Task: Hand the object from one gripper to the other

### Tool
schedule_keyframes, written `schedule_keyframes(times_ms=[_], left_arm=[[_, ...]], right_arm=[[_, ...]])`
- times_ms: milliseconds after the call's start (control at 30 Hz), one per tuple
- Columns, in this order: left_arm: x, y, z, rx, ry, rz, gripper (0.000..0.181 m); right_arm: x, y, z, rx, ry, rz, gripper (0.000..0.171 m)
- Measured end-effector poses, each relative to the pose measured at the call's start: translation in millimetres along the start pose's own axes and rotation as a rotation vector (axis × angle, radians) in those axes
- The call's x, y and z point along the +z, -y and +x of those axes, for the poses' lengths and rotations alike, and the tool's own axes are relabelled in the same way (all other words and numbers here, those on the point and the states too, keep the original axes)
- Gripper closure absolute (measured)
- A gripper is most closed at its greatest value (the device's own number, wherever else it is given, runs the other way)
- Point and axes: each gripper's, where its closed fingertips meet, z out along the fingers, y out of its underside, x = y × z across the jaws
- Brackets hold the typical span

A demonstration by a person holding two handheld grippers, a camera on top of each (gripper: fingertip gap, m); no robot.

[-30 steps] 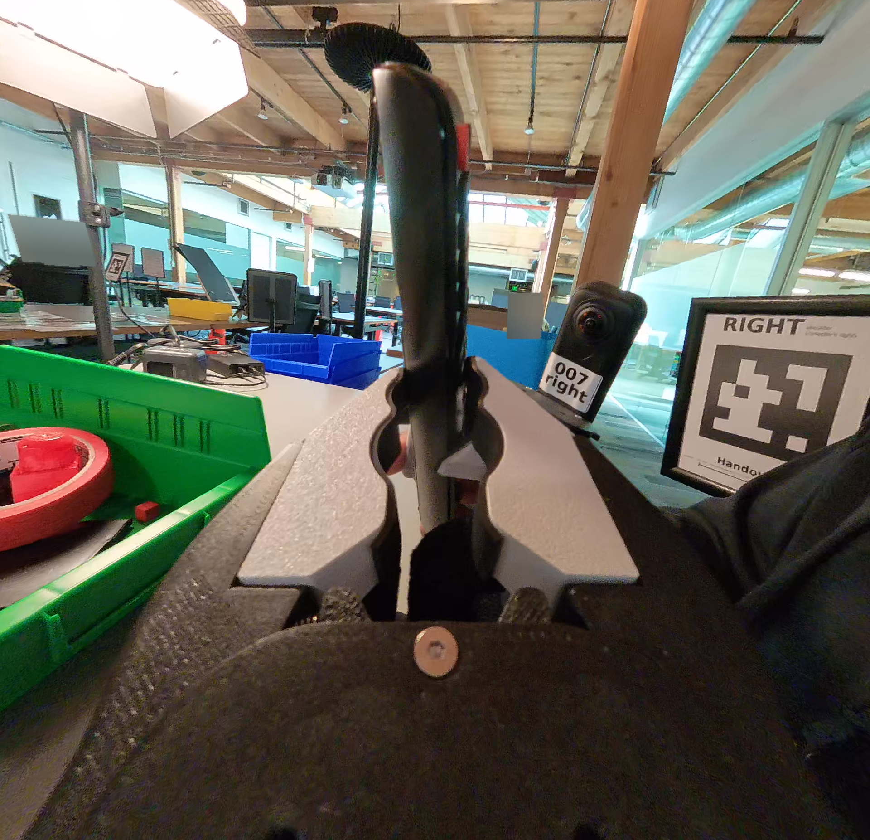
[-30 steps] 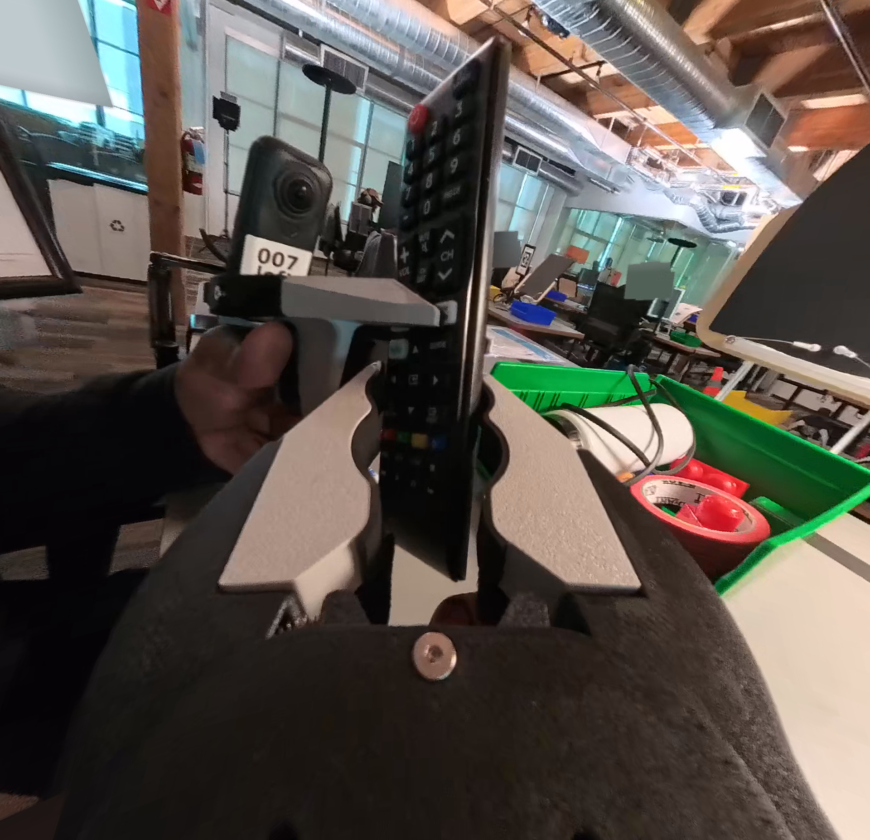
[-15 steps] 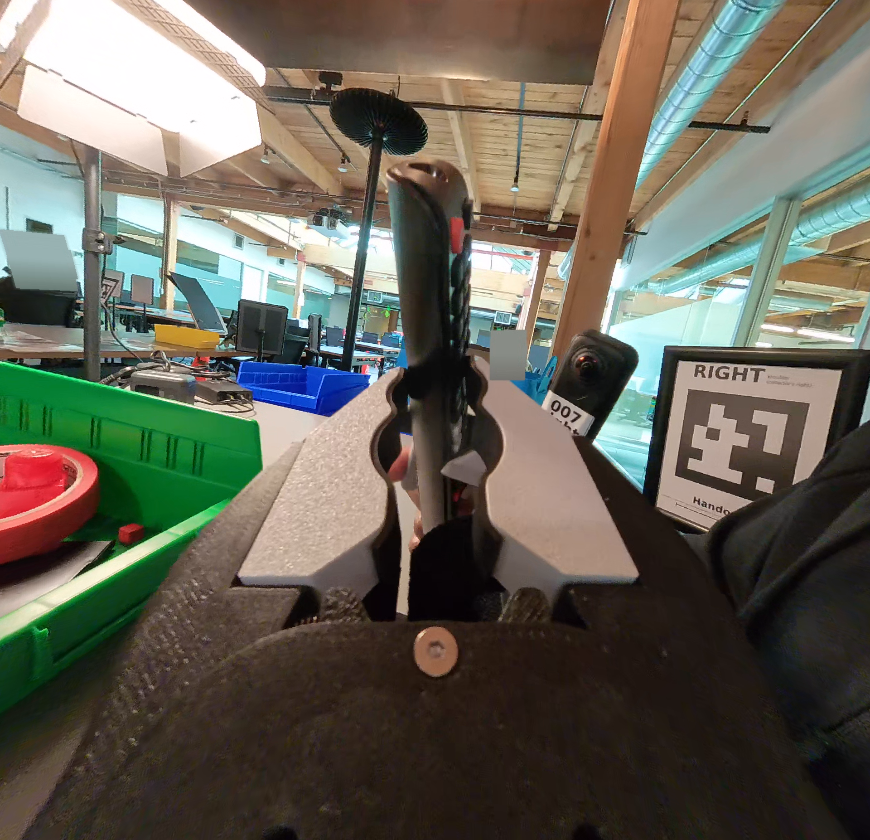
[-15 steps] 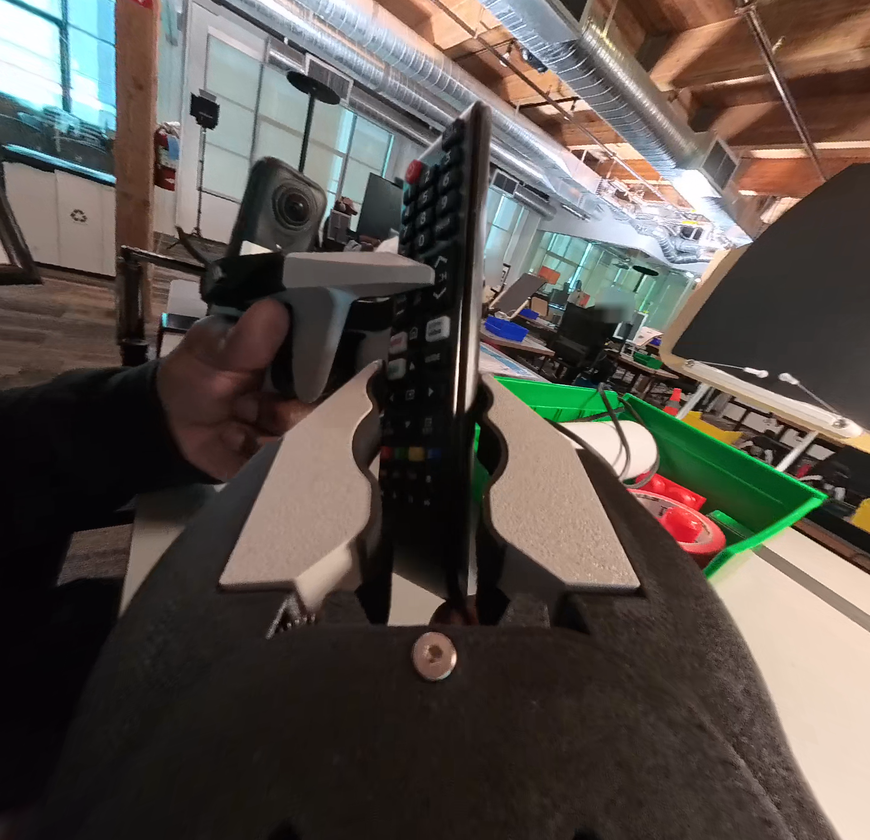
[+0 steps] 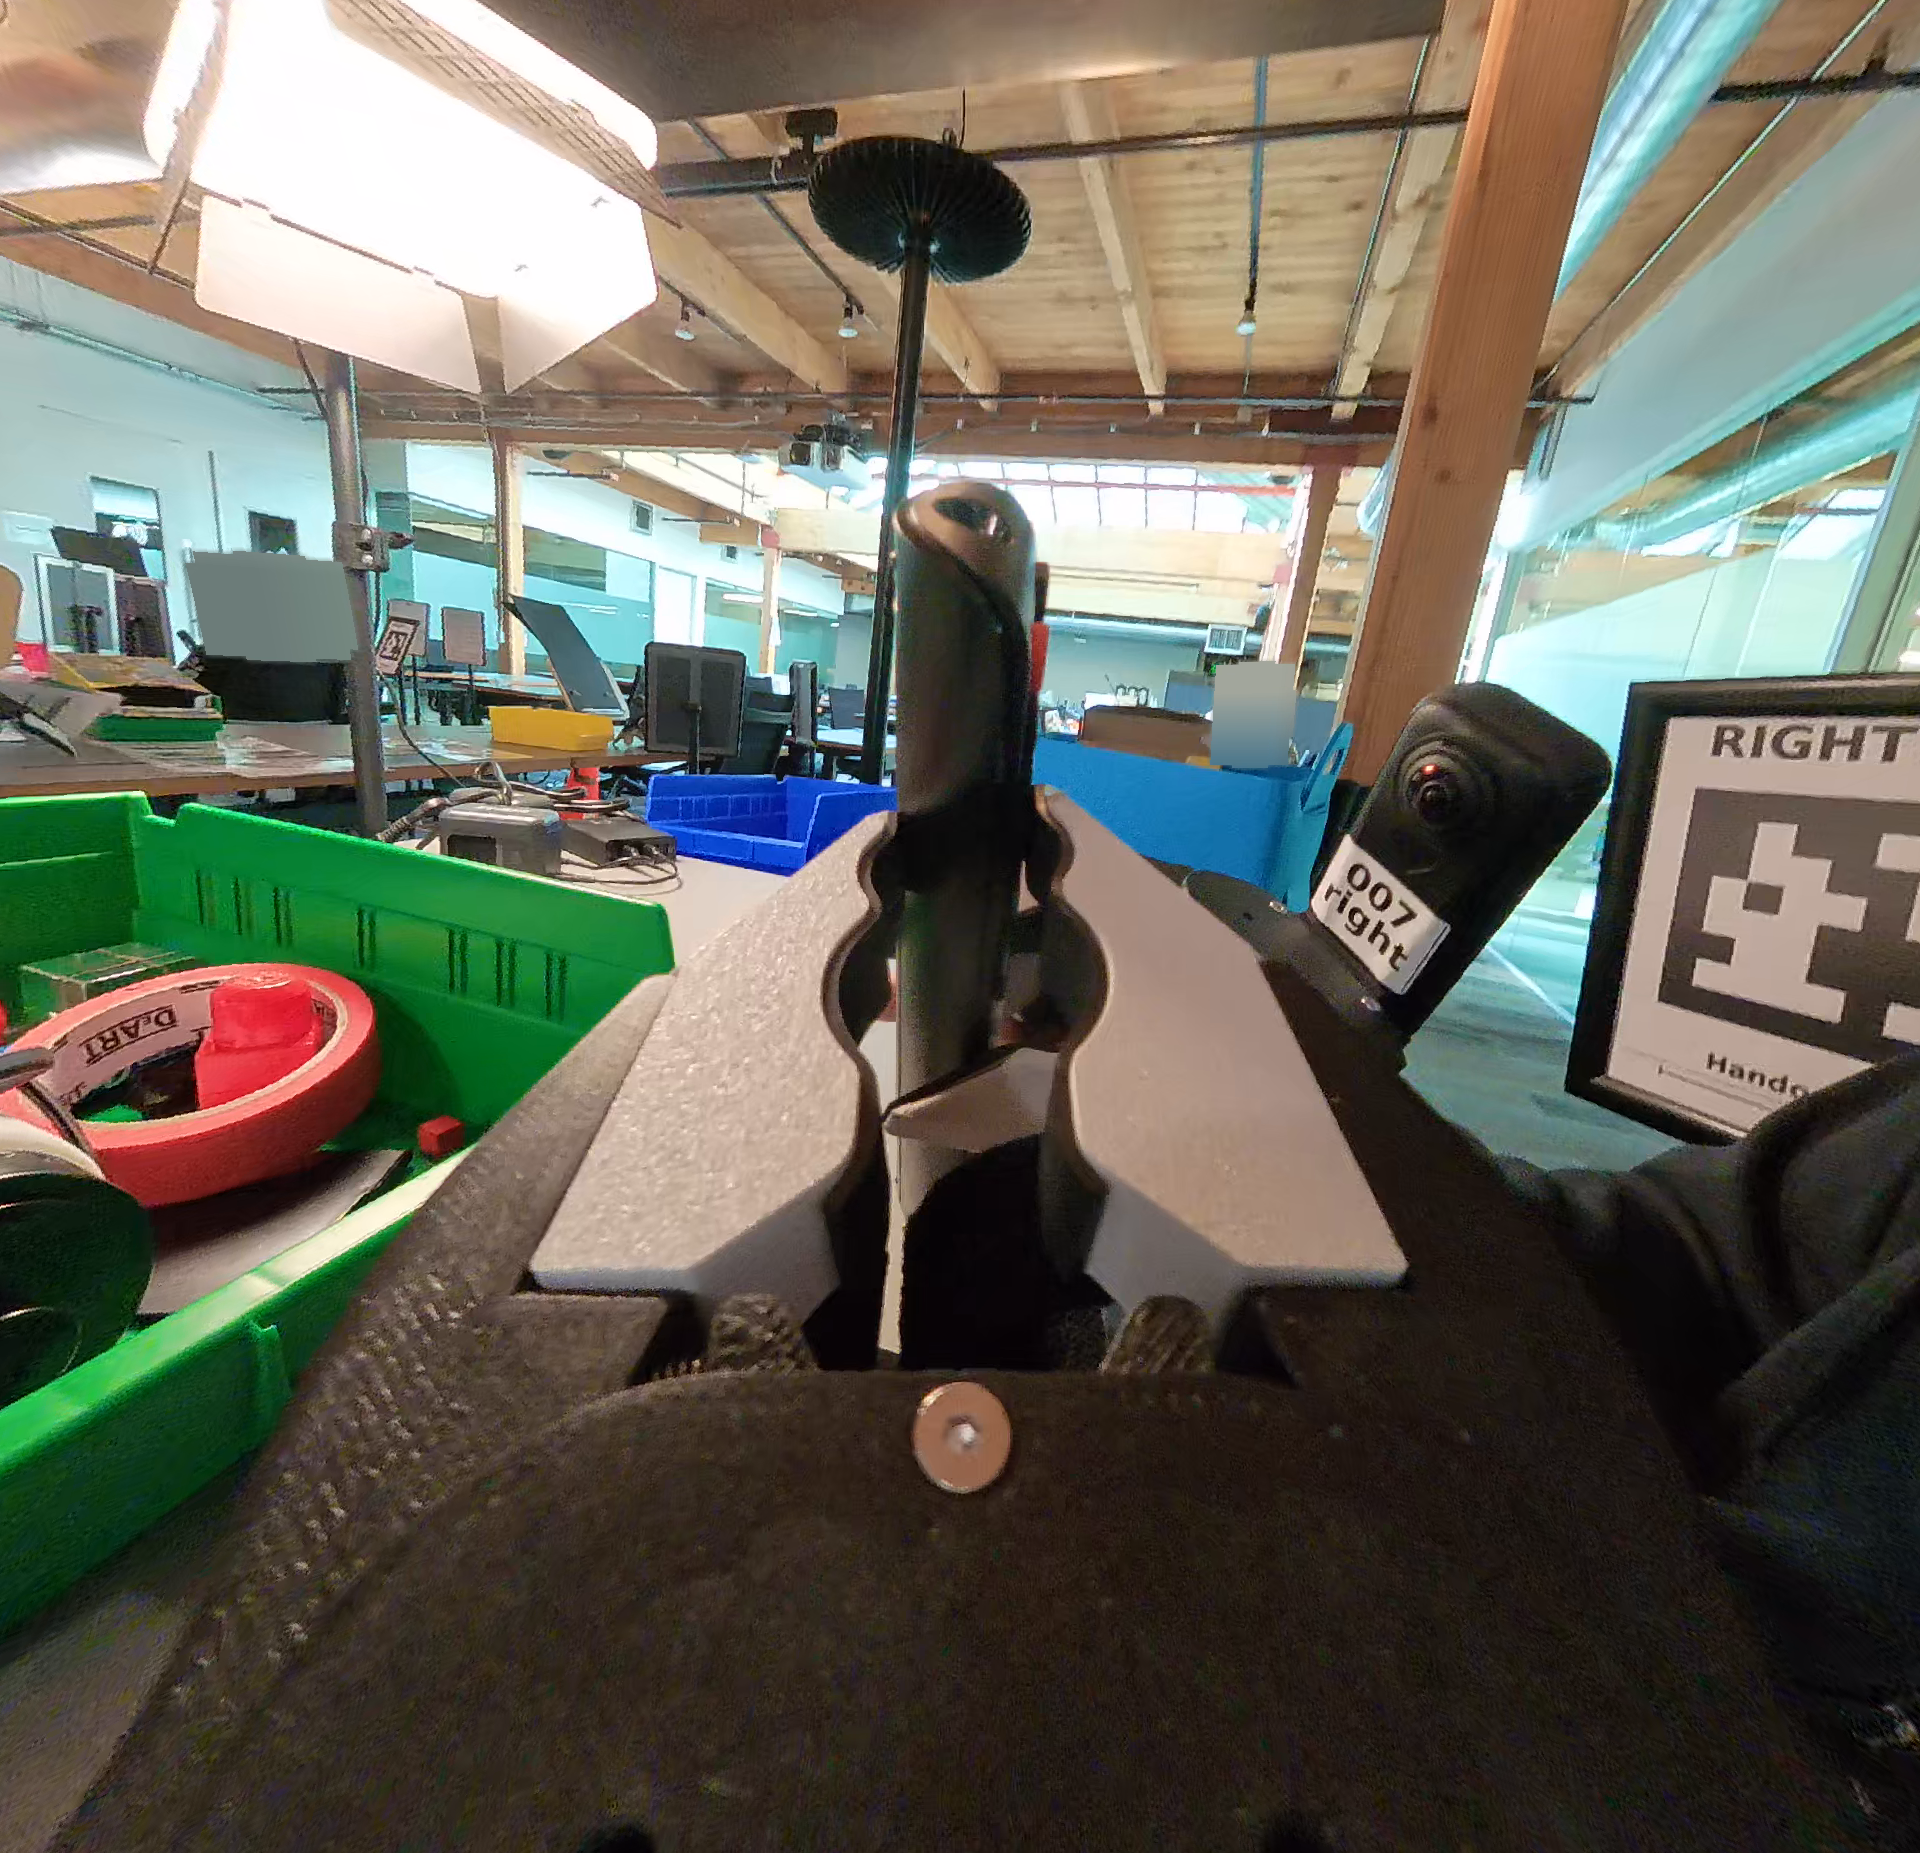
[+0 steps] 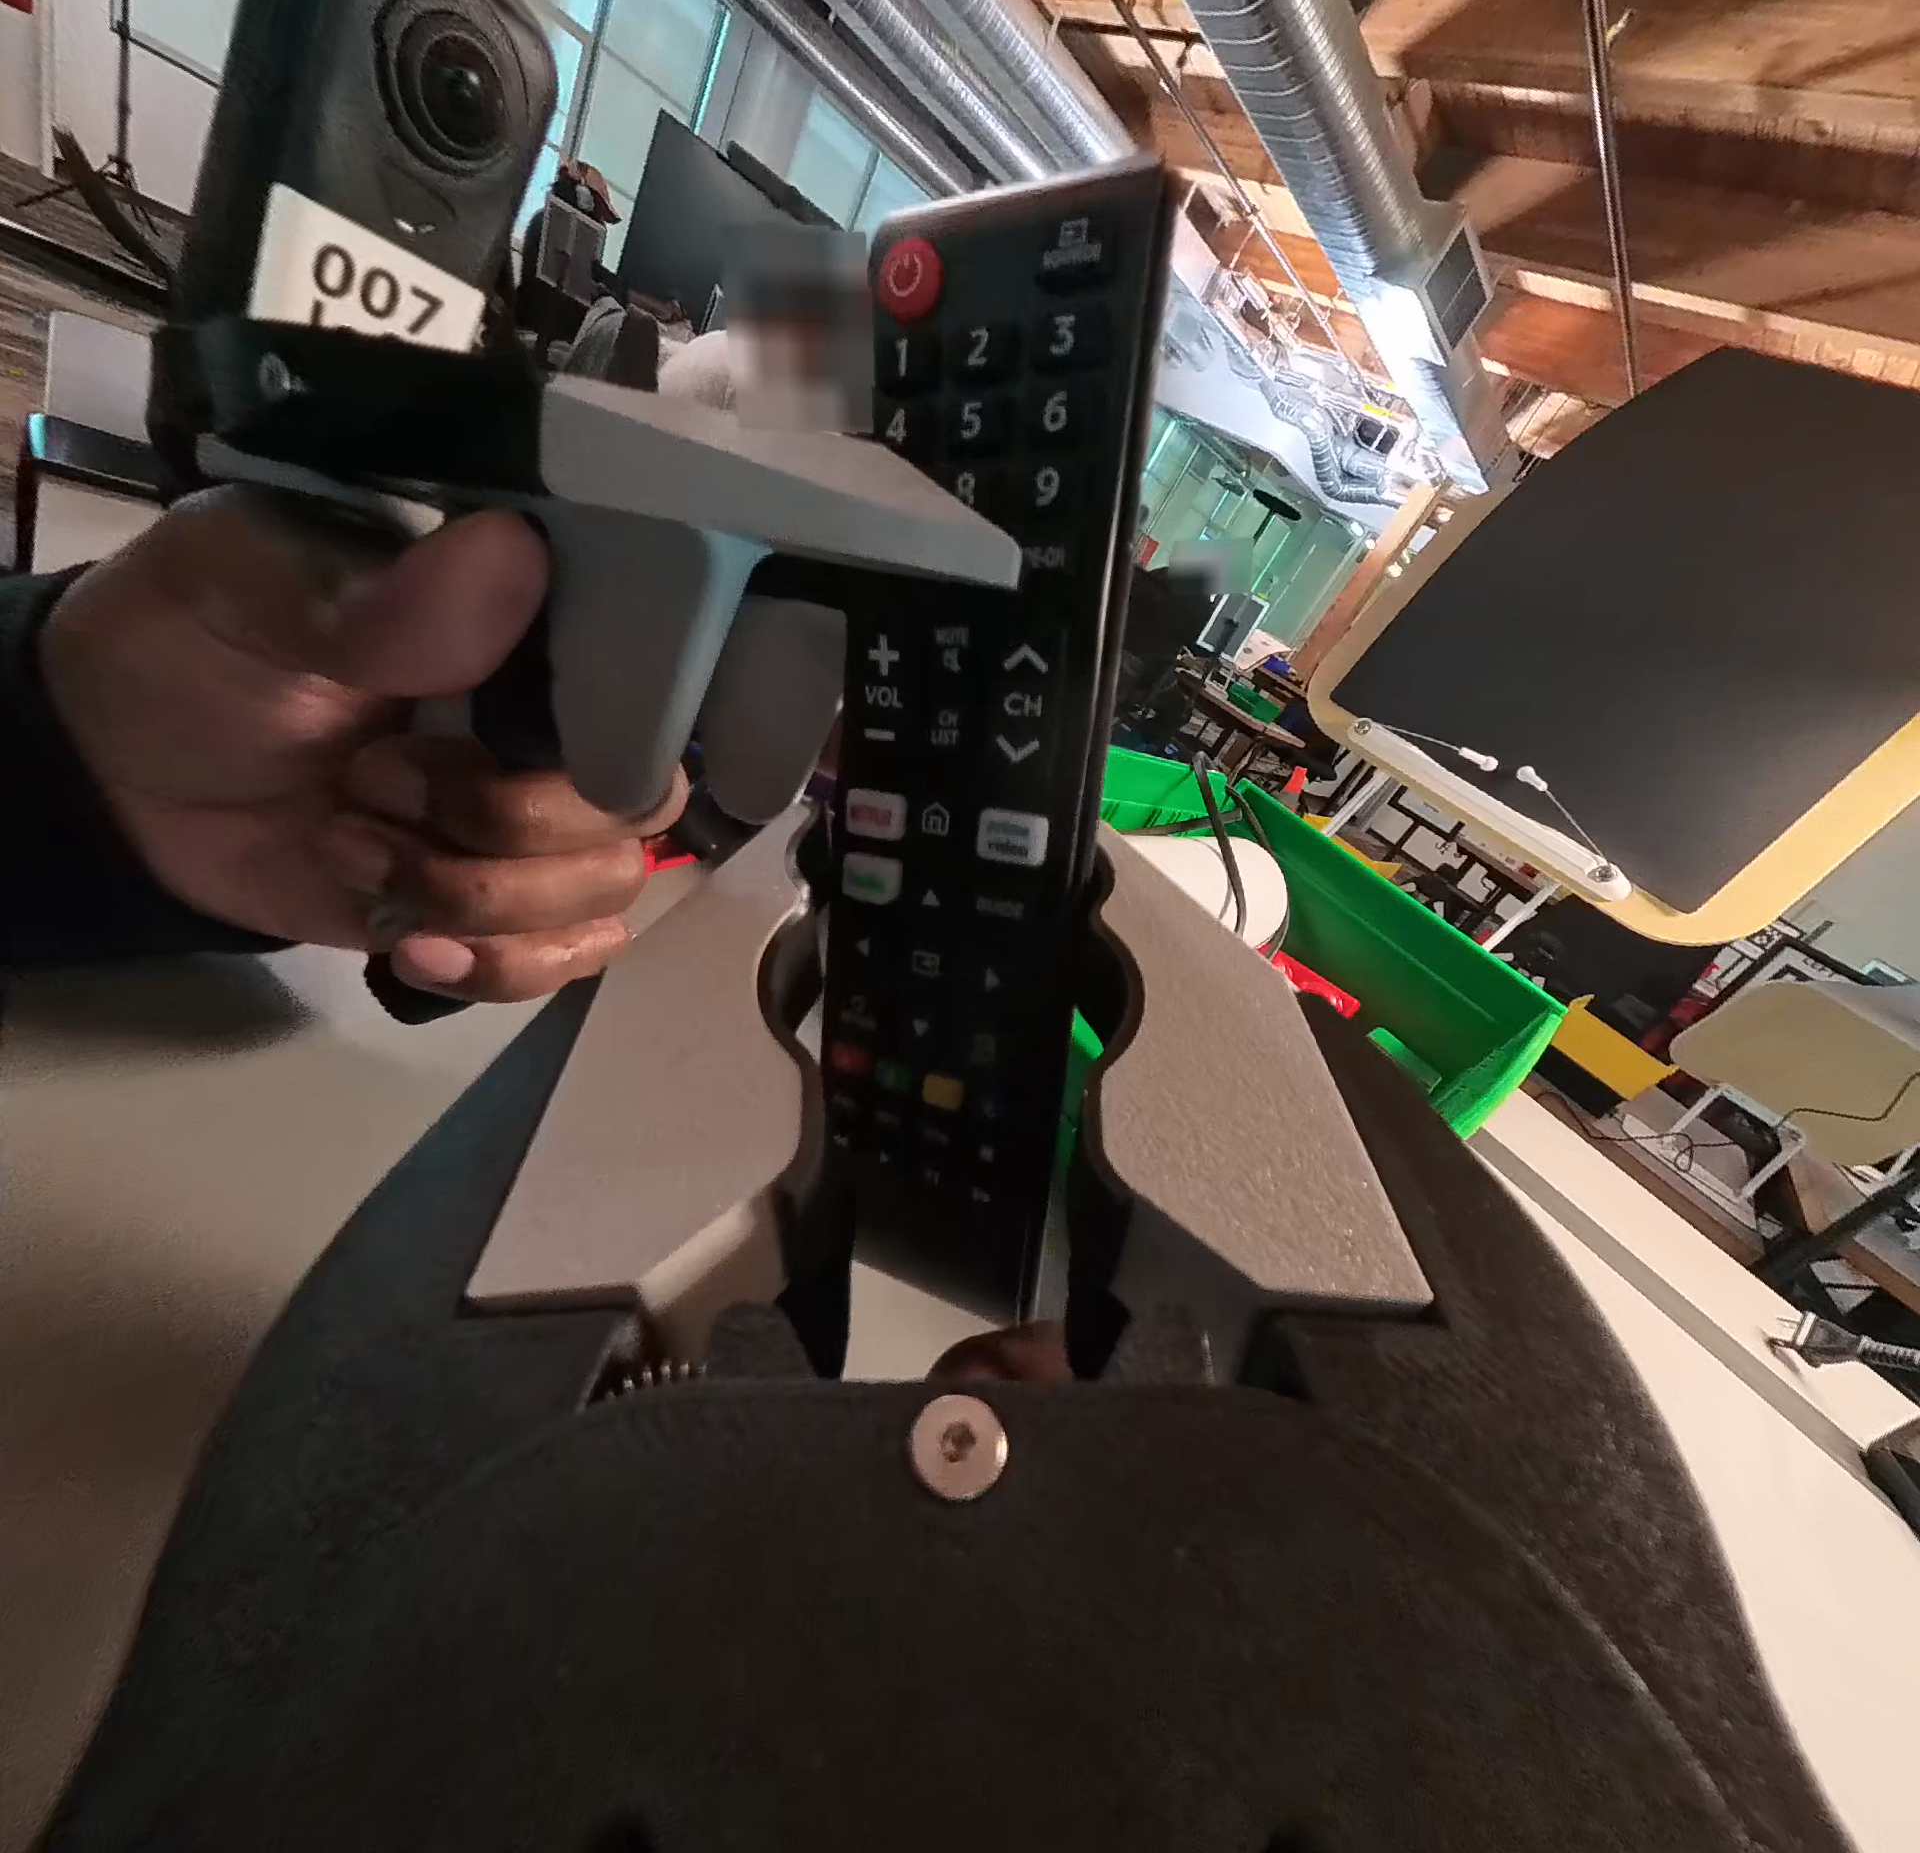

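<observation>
Since the earlier frames both grippers have tilted and drawn closer, so the TV remote (image 6: pixel 971 723) looms larger, its button face turned toward the right wrist camera. Upright, it sits clamped between both grippers at once: the left gripper (image 5: pixel 961 847) pinches its thin edges, while the right gripper (image 6: pixel 951 930) closes across its lower half, below the left one. A green bin (image 5: pixel 343 899) lies beside the remote. Judged mid-handover; next, one gripper must release while the other holds firm.
</observation>
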Motion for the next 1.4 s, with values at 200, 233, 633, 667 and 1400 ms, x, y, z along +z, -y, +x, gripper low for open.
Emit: schedule_keyframes(times_ms=[200,233,633,667,1400], left_arm=[[1.2,-3.7,1.3,0.002,-0.003,-0.015,0.158],[1.4,-4.2,1.1,0.0,-0.002,-0.018,0.158],[4.0,-7.1,-1.3,0.033,0.034,-0.03,0.15],[3.5,-4.3,-3.8,0.028,0.047,-0.016,0.145],[-0.8,5.9,0.1,-0.112,-0.032,0.048,0.137]], right_arm=[[0.8,-2.3,0.3,-0.007,-0.007,-0.013,0.124],[0.9,-3.0,0.5,-0.006,-0.008,-0.016,0.124],[1.4,-8.7,1.7,0.021,0.002,-0.049,0.126],[1.2,-7.6,2.4,0.029,0.003,-0.043,0.126],[-19.1,30.1,24.5,0.281,0.022,0.214,0.132]])
